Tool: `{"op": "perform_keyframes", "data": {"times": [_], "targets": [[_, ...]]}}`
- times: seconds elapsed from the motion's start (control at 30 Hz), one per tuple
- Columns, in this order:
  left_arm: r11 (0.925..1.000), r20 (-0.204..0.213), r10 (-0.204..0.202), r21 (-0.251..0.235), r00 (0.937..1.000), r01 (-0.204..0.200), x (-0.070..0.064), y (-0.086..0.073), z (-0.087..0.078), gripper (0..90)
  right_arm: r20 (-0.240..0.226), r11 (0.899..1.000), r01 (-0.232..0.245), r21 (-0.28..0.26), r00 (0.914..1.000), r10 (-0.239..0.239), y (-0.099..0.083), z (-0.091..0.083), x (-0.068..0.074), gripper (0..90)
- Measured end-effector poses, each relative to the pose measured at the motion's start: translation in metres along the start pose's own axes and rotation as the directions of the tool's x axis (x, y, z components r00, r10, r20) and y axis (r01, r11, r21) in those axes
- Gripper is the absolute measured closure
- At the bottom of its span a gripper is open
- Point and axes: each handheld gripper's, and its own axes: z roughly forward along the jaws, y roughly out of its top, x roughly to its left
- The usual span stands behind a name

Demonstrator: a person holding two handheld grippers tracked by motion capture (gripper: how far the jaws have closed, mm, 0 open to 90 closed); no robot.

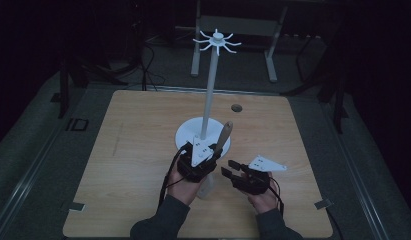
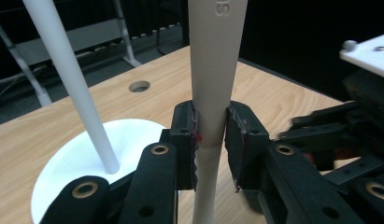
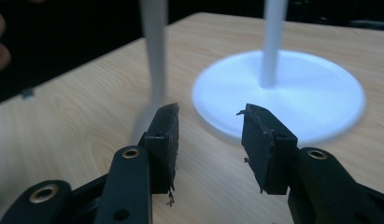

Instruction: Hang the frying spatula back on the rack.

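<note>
While the left hand-held gripper (image 2: 212, 135) is clamping the pale spatula (image 2: 216, 70) by its handle, holding it upright just beside the white stand (image 1: 203, 134) on the worktop (image 1: 128, 150), the right hand-held gripper (image 3: 209, 126) is hovering nearby, jaws apart and holding nothing

A light wooden table (image 1: 143, 150) is standing on a grey floor (image 1: 38, 145), its rounded corners showing at the front. A white stand (image 1: 203, 135) is resting directly on the top, a little past the middle: its round base is lying flat on the wood and a thin pole is rising straight up from the base's centre. A small round hole (image 1: 236, 107) is sitting in the tabletop behind the base, to its right. Two small grey tabs are lying at the front corners, one at the left (image 1: 75, 206) and one at the right (image 1: 322, 204).
</note>
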Motion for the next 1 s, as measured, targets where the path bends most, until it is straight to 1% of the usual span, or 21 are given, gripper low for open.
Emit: {"op": "perform_keyframes", "data": {"times": [0.07, 0.1, 0.13, 0.2, 0.27, 0.33, 0.37, 0.43, 0.5, 0.57, 0.6, 0.67, 0.73, 0.77, 0.8, 0.87, 0.93, 0.97, 1.0], "targets": [[1.0000, 0.003, -0.003, -0.004, 1.0000, 0.003, -0.001, 0.000, 0.000, 73.9, -0.026, 1.000, 0.017, -0.012, 0.9995, -0.017, 0.004, 0.008, 0.005, 57.6], [1.0000, 0.003, -0.002, -0.006, 1.0000, 0.002, -0.001, 0.000, 0.000, 73.9, -0.029, 0.999, 0.037, -0.013, 0.9989, -0.037, 0.006, 0.011, 0.008, 58.7], [1.0000, 0.003, -0.003, -0.006, 1.0000, 0.003, -0.001, 0.000, 0.000, 73.9, -0.019, 0.999, 0.054, -0.007, 0.9983, -0.054, 0.007, 0.016, 0.010, 59.4], [0.9999, -0.003, -0.007, -0.008, 1.0000, 0.007, -0.001, 0.000, 0.001, 73.9, -0.023, 0.998, 0.057, -0.006, 0.9981, -0.057, 0.009, 0.023, 0.013, 61.5], [0.9998, -0.004, -0.014, -0.011, 0.9999, 0.014, -0.001, -0.001, 0.001, 73.8, -0.027, 0.998, 0.059, -0.014, 0.9979, -0.060, 0.010, 0.027, 0.015, 66.0], [0.9998, -0.007, -0.014, -0.013, 0.9999, 0.014, -0.001, -0.001, 0.001, 73.8, -0.029, 0.998, 0.063, -0.021, 0.9975, -0.064, 0.011, 0.030, 0.017, 72.4], [0.9998, -0.007, -0.014, -0.013, 0.9999, 0.014, -0.001, -0.001, 0.001, 73.8, -0.029, 0.998, 0.063, -0.021, 0.9975, -0.064, 0.011, 0.030, 0.017, 72.4], [0.9998, -0.023, -0.013, -0.015, 0.9996, 0.013, -0.002, -0.002, 0.002, 73.6, -0.024, 0.996, 0.080, -0.029, 0.9965, -0.080, 0.011, 0.031, 0.021, 78.0], [0.9997, -0.027, -0.018, -0.014, 0.9995, 0.018, -0.002, -0.002, 0.003, 73.3, -0.012, 0.996, 0.079, -0.028, 0.9967, -0.080, 0.011, 0.031, 0.022, 78.6], [0.9998, -0.046, -0.020, -0.008, 0.9988, 0.019, -0.002, -0.002, 0.004, 72.7, -0.005, 0.997, 0.074, -0.033, 0.9972, -0.074, 0.011, 0.031, 0.021, 79.5], [0.9997, -0.037, -0.024, -0.003, 0.9990, 0.024, -0.002, -0.003, 0.005, 72.5, -0.004, 0.997, 0.068, -0.036, 0.9977, -0.068, 0.010, 0.030, 0.021, 79.6], [0.9998, -0.044, -0.019, 0.004, 0.9989, 0.019, -0.003, -0.003, 0.007, 70.9, -0.001, 0.997, 0.060, -0.041, 0.9982, -0.060, 0.010, 0.030, 0.021, 80.0], [0.9998, -0.049, -0.022, 0.003, 0.9986, 0.022, -0.004, -0.004, 0.009, 69.8, -0.002, 0.998, 0.051, -0.045, 0.9987, -0.051, 0.010, 0.030, 0.021, 80.3], [0.9998, -0.049, -0.022, 0.003, 0.9986, 0.022, -0.004, -0.004, 0.009, 70.1, -0.002, 0.998, 0.051, -0.045, 0.9987, -0.051, 0.010, 0.030, 0.021, 80.3], [0.9992, -0.060, -0.040, -0.012, 0.9974, 0.039, -0.004, -0.004, 0.009, 70.1, -0.001, 0.998, 0.050, -0.046, 0.9988, -0.050, 0.010, 0.030, 0.021, 80.3], [0.9987, -0.062, -0.051, -0.008, 0.9968, 0.050, -0.004, -0.004, 0.011, 70.3, -0.008, 0.998, 0.050, -0.049, 0.9987, -0.051, 0.010, 0.029, 0.021, 80.6], [0.9987, -0.064, -0.051, 0.001, 0.9967, 0.051, -0.004, -0.004, 0.014, 71.0, -0.011, 0.997, 0.056, -0.050, 0.9984, -0.056, 0.011, 0.029, 0.023, 80.8], [0.9987, -0.064, -0.051, 0.001, 0.9967, 0.051, -0.004, -0.004, 0.014, 73.0, -0.011, 0.997, 0.056, -0.050, 0.9984, -0.056, 0.011, 0.029, 0.023, 80.8], [0.9987, -0.065, -0.051, -0.006, 0.9965, 0.051, -0.005, -0.005, 0.013, 73.0, -0.012, 0.997, 0.061, -0.052, 0.9981, -0.061, 0.011, 0.029, 0.024, 80.8]]}}
